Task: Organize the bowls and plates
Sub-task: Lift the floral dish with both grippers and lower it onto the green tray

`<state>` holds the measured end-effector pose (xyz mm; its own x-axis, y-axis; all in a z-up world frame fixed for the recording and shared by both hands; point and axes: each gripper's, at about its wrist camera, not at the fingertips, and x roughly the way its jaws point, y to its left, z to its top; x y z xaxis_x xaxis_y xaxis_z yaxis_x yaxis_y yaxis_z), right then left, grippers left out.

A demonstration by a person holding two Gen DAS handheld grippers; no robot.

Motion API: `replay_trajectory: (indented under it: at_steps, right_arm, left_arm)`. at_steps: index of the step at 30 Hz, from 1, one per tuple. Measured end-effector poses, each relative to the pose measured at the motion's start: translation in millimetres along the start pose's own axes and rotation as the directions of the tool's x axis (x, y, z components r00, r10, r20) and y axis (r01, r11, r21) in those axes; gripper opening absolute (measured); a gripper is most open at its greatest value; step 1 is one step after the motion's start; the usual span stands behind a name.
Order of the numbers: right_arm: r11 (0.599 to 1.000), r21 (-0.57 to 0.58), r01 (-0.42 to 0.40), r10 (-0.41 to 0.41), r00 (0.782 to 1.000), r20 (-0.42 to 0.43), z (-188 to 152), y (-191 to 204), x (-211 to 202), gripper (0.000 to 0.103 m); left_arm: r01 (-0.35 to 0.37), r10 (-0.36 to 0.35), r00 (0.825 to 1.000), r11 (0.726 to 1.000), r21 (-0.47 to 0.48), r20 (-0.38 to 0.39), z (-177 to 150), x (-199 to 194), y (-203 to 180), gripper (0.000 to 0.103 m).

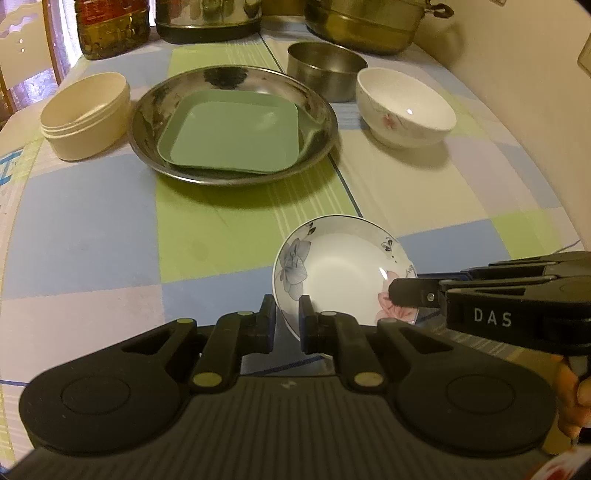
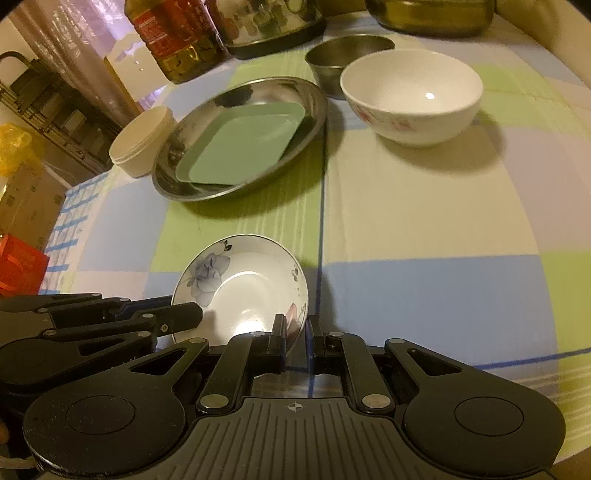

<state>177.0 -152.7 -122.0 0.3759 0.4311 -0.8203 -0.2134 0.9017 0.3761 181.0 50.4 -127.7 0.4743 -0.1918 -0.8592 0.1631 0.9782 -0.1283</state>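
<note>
The bottle (image 1: 110, 29) and pots (image 1: 364, 26) at the back are cut off at the top. On the checked tablecloth (image 1: 92, 229), a cream tub (image 1: 86, 114), then a green plate (image 1: 232, 134) in a steel dish (image 1: 147, 110), then a white bowl (image 1: 404, 107). Nearer, the left gripper (image 1: 288, 317) and right gripper (image 2: 295, 334) each pinch the flowered saucer (image 1: 343, 273) by its rim, jaws narrow.
</note>
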Motion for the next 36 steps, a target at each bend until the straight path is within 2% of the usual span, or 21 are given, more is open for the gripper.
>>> replay_trajectory:
  at_steps: [18,36]
  right_arm:
    - [0.999,-0.042,-0.028,0.031,0.998,0.054,41,23,4,0.010]
    - [0.999,-0.033,-0.015,0.017,0.997,0.078,102,25,35,0.010]
  left_arm:
    - [-0.024,0.025,0.996,1.000,-0.018,0.088,34,-12,20,0.011]
    - [-0.027,0.029,0.994,0.999,-0.018,0.106,87,14,49,0.011]
